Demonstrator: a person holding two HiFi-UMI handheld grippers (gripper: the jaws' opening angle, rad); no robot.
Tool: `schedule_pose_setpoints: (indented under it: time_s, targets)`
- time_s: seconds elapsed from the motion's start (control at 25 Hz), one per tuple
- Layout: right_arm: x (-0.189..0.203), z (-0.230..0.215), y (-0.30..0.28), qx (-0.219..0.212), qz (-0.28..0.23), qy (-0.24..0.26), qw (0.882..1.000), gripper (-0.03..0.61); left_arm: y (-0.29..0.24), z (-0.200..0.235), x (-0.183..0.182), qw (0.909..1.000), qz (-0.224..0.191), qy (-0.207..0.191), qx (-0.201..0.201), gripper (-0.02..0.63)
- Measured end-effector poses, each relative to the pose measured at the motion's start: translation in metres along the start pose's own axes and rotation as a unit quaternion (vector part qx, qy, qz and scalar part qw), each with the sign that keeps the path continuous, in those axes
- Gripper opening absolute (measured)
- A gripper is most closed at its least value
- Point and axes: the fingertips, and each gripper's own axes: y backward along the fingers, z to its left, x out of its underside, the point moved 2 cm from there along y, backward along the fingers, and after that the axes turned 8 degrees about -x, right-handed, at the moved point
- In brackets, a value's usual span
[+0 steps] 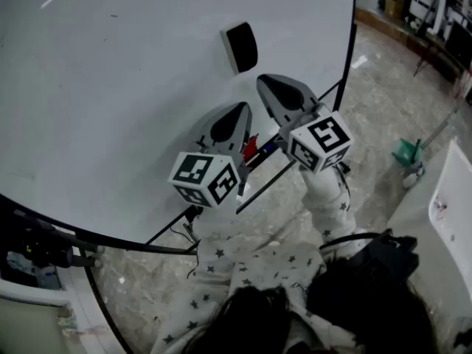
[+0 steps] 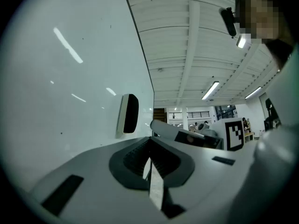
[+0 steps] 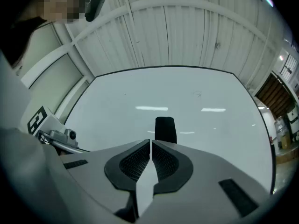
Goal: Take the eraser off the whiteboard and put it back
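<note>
A black eraser (image 1: 240, 47) sticks upright on the big whiteboard (image 1: 110, 87), near its right edge. My right gripper (image 1: 268, 81) is shut and empty, its tip just below the eraser and apart from it. In the right gripper view the eraser (image 3: 165, 129) stands straight beyond the closed jaws (image 3: 151, 143). My left gripper (image 1: 237, 110) hangs lower and to the left, jaws together with nothing between them. In the left gripper view the eraser (image 2: 128, 113) is ahead on the board and the right gripper (image 2: 187, 135) shows alongside.
A red marker (image 1: 251, 149) lies on the board's tray below the grippers. The board's black frame (image 1: 348, 50) runs down its right edge. On the marbled floor stands a green object (image 1: 406, 153), beside a white table (image 1: 450, 205) at the right.
</note>
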Motion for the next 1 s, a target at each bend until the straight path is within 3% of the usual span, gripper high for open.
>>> schedule_pose_setpoints:
  time_s: [0.24, 0.36, 0.52, 0.84, 1.0]
  targets:
    - [-0.018, -0.007, -0.007, 0.004, -0.032, 0.009, 0.999, 0.009, 0.002, -0.001, -0.002, 0.9999, -0.001, -0.003, -0.012, 0.002]
    - [-0.02, -0.029, -0.024, 0.007, -0.051, 0.0, 0.999, 0.163, -0.013, 0.012, -0.004, 0.9996, -0.002, 0.0, -0.028, 0.002]
    - [-0.021, -0.038, -0.037, 0.015, -0.056, 0.019, 0.998, 0.244, -0.012, 0.021, -0.003, 0.999, 0.0, 0.001, -0.045, 0.002]
    - [-0.016, -0.048, -0.081, 0.009, -0.055, 0.035, 0.998, 0.268, -0.02, 0.047, 0.001, 0.9981, 0.005, 0.002, -0.061, 0.002]
    - [-0.018, -0.049, -0.081, 0.036, -0.044, 0.054, 0.997, 0.278, -0.015, 0.045, -0.003, 0.9978, 0.003, -0.001, -0.066, 0.002]
